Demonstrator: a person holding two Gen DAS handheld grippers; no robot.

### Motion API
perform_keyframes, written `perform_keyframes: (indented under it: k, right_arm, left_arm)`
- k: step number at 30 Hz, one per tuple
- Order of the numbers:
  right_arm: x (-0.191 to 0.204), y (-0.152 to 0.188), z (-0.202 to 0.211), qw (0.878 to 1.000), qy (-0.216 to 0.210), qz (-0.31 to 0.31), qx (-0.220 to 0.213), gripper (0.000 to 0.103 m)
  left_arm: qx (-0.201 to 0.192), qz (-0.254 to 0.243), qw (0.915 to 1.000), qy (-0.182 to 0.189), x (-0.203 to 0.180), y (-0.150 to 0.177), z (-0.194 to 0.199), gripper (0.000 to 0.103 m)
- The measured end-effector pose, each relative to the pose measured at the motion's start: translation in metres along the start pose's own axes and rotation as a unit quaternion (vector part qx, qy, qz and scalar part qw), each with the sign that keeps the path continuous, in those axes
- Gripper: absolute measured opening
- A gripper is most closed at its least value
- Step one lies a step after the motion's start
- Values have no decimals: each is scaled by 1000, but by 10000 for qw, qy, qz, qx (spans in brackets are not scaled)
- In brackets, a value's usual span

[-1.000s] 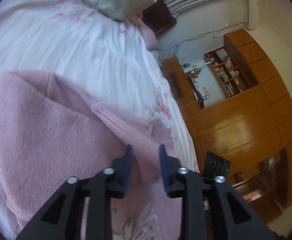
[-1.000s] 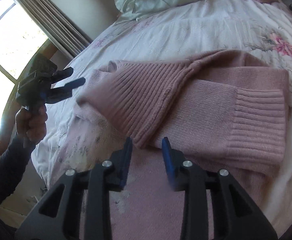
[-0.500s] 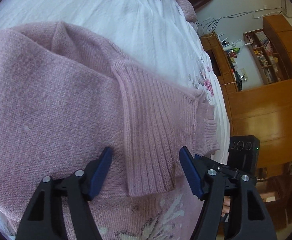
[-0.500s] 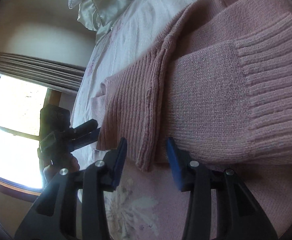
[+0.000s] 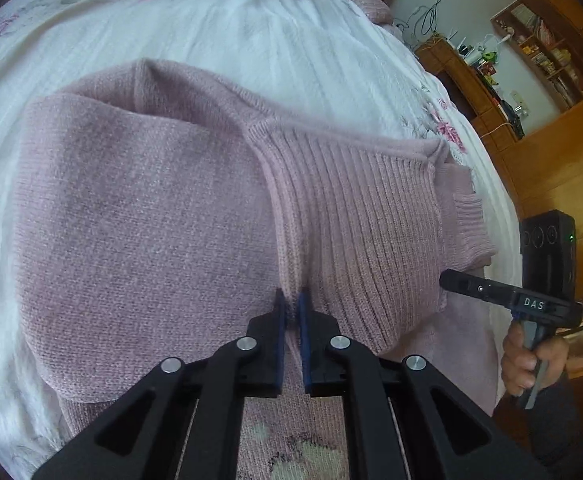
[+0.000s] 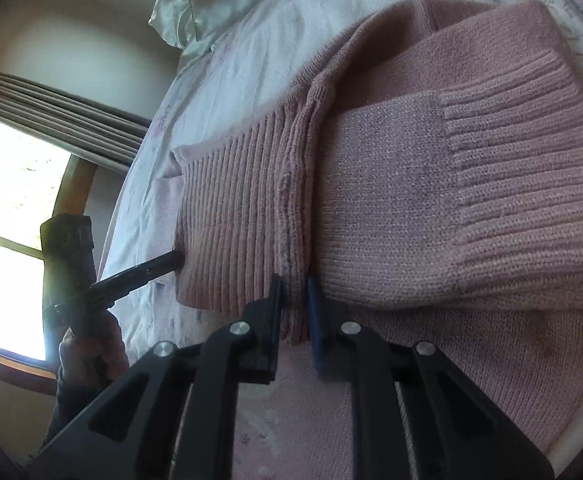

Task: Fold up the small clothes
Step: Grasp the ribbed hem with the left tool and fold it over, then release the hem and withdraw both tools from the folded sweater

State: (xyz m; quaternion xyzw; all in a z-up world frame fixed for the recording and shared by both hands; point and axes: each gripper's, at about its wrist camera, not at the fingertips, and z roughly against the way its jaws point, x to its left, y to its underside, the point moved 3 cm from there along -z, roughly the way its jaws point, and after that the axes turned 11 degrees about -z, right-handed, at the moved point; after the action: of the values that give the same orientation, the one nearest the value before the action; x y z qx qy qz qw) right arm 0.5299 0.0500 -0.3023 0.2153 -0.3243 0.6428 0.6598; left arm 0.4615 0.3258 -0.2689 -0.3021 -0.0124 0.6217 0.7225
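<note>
A pink knit sweater (image 5: pixel 151 216) is lying folded on the bed (image 5: pixel 251 40), close to the bed's near edge, with a white floral bedspread under it. Its ribbed hem band (image 5: pixel 355 216) is lying across the top of the folded body, and a ribbed cuff (image 6: pixel 531 152) of one sleeve is resting on the stack toward the bed's right side in the right wrist view.

The left tool (image 5: pixel 291 308) is pinching the sweater where the plain knit meets the ribbing, its blue-padded fingers (image 5: pixel 278 320) nearly together with a fold of fabric between them. The right tool (image 6: pixel 295 292) is clamping the ribbed edge at the near side of the garment, with a ridge of ribbing standing between its narrowly spaced fingers (image 6: pixel 314 304).

In the left wrist view the right tool is also showing at the far right, its tip touching the ribbed edge, gripped by the person's right hand (image 5: pixel 527 364). In the right wrist view the left tool is reaching in from the left, held by the left hand (image 6: pixel 91 352) in a dark sleeve.

Pale green pillows (image 6: pixel 211 4) are sitting at the head of the bed. Beyond the bed's right edge, wooden cabinets (image 5: pixel 563 160) and a shelf with small items (image 5: pixel 539 48) are standing; a bright window with a curtain (image 6: pixel 51 120) is showing on the other side.
</note>
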Motion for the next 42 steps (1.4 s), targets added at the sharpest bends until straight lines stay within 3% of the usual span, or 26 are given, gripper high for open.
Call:
perform_keyframes:
  k: [1,3,5,8,10,12,13,15,18,20,25,28,30,34,42]
  right_arm:
    - [6,1,10,9998,-72,40,-189,14]
    - [17,5,29,9982,-206,209,-515,14]
    - [26,7,31,9975,-429,247,-509,14]
    - [23,6,2,9993,-313,139,-153,15]
    - [8,6,-17,10000,-46,-1,8,11]
    - [-6,9,-11,9998,-75,-178,-26,9]
    - [-6,14,0,9996,-184,-230,-48,19]
    - [-4,30,35,9988,-405,-173,-211,37]
    - [-14,70,92,9976,-625,-51,-294,46]
    - [-33,109,126,9983,-530,20,-252,60]
    - [-95,216,178,9995,-243,-206,40,63]
    - [-128,260,185,9993,117,-342,129,63]
    - [-142,277,182,9986,122,-486,153,63]
    - [-155,289,170,9978,110,-635,122,62]
    - [-163,297,149,9967,-2,-784,229,63]
  left_arm:
    - [-209,-14,9998,-7,-3,0,13,9]
    - [-551,-33,9980,323,-13,3,31,9]
    - [-679,-165,9951,696,-27,6,33,11]
    - [-274,-47,9947,990,-41,5,-3,17]
    - [131,118,9966,809,-31,14,-29,20]
    - [137,433,9941,981,-23,21,-28,17]
    - [125,529,9922,1122,-23,25,-20,20]
    - [-95,473,9901,1319,-30,37,9,57]
    - [-512,416,9869,1473,-34,79,67,67]
    - [-716,468,9850,1499,-30,124,105,75]
    - [-1023,1013,9805,1340,1,250,173,78]
    - [-831,1422,9803,1087,27,313,178,78]
    - [-681,1682,9762,1185,36,342,169,78]
    - [-437,1892,9698,1477,42,363,146,78]
    - [123,1679,9719,1644,25,356,110,83]
